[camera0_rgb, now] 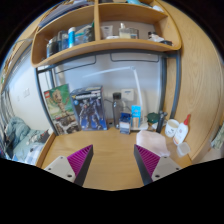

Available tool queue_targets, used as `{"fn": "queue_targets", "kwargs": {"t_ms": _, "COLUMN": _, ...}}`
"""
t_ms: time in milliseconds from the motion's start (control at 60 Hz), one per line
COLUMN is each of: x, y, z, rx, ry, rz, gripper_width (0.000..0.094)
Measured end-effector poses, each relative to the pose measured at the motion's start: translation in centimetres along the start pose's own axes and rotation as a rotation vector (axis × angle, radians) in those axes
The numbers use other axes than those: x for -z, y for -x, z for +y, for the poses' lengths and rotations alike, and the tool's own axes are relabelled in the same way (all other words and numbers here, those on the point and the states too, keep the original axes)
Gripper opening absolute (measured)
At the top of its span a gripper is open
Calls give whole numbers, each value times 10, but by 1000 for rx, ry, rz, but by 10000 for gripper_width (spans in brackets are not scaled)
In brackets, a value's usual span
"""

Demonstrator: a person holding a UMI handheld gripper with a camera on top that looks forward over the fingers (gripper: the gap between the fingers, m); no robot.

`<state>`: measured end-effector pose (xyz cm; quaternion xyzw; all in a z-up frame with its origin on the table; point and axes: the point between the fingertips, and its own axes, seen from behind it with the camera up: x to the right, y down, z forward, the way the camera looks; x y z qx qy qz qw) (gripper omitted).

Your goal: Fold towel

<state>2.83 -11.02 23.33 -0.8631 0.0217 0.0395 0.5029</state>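
Note:
My gripper (112, 163) is open and empty, held above a bare wooden desk top (112, 150). The left finger's magenta pad (80, 160) and the right finger's magenta pad (148, 160) stand wide apart with only the desk surface between them. No towel shows in this view.
At the back of the desk stand a picture book (58, 103), blue figures (90, 110), a bottle (125, 120) and a white bottle with a red cap (175, 128). A wooden shelf (105, 40) with boxes hangs above. A cloth pile (15, 135) lies far left.

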Motion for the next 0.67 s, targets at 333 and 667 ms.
{"fn": "queue_targets", "kwargs": {"t_ms": 333, "x": 44, "y": 42, "z": 68, "rx": 55, "ry": 65, "rz": -1, "gripper_width": 838}}
{"fn": "queue_targets", "kwargs": {"t_ms": 667, "x": 58, "y": 39, "z": 81, "rx": 67, "ry": 63, "rz": 17, "gripper_width": 831}}
